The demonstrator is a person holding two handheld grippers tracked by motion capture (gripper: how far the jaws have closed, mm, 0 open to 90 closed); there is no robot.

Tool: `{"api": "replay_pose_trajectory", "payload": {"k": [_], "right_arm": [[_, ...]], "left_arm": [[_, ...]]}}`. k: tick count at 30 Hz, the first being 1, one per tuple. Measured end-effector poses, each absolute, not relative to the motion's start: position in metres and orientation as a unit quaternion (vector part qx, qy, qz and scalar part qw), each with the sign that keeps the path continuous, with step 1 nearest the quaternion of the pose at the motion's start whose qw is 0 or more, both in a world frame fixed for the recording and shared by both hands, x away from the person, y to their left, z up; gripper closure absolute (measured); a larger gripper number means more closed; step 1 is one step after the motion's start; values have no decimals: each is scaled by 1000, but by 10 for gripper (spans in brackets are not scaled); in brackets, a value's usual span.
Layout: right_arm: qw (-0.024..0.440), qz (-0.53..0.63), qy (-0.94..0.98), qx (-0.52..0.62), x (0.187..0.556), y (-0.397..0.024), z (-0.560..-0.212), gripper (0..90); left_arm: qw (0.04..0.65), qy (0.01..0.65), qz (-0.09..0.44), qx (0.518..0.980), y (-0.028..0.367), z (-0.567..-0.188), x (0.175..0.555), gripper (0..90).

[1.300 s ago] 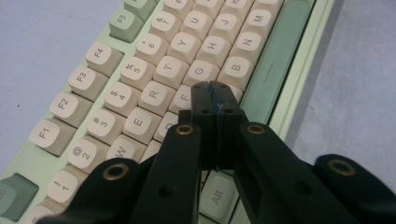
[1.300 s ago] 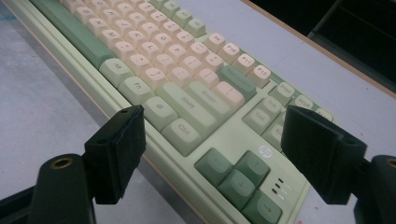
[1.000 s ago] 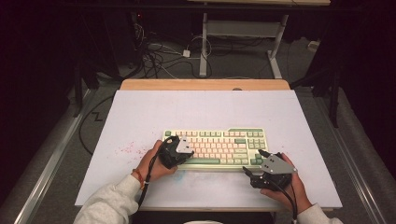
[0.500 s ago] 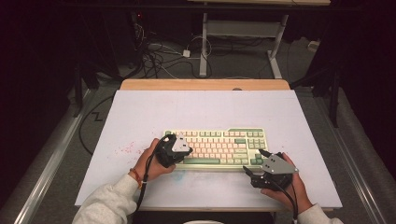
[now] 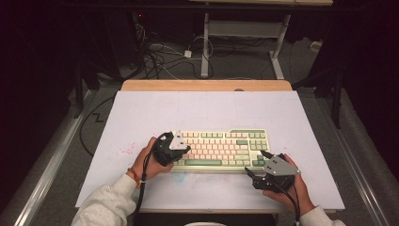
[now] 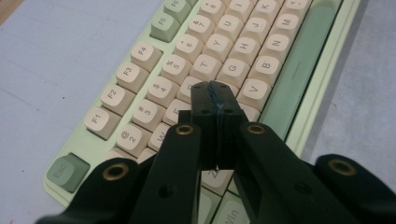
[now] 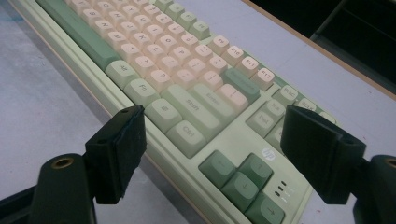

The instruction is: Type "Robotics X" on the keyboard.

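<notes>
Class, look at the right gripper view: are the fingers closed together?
No. The right gripper's fingers stand wide apart, with the keyboard showing between them.

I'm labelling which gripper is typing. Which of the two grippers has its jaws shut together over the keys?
The left gripper: its jaws are pressed together above the keyboard's letter keys. The right gripper has jaws spread wide near the arrow keys.
</notes>
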State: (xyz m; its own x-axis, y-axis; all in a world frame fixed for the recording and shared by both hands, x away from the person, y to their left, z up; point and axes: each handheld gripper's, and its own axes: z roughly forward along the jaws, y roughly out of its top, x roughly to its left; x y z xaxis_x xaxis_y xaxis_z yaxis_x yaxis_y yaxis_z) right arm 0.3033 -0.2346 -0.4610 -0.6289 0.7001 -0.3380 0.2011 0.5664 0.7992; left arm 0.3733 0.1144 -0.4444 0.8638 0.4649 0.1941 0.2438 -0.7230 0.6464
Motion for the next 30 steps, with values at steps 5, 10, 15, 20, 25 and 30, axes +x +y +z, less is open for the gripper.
{"api": "replay_pose_trajectory", "payload": {"k": [5, 10, 15, 20, 25, 30], "right_arm": [[332, 375, 821, 274, 303, -234, -461, 226], [328, 371, 825, 273, 304, -234, -463, 225], [327, 370, 826, 272, 304, -234, -463, 225], [325, 368, 828, 271, 304, -234, -464, 224], [325, 368, 828, 271, 304, -234, -464, 224], [325, 368, 828, 271, 304, -234, -464, 224]], "left_arm": [[319, 201, 171, 910, 117, -445, 376, 873], [313, 206, 169, 912, 118, -447, 379, 872], [304, 208, 165, 915, 119, -450, 383, 869], [299, 210, 163, 916, 118, -453, 386, 868], [298, 212, 162, 917, 119, -453, 387, 866], [298, 213, 163, 916, 119, -454, 387, 864]]}}
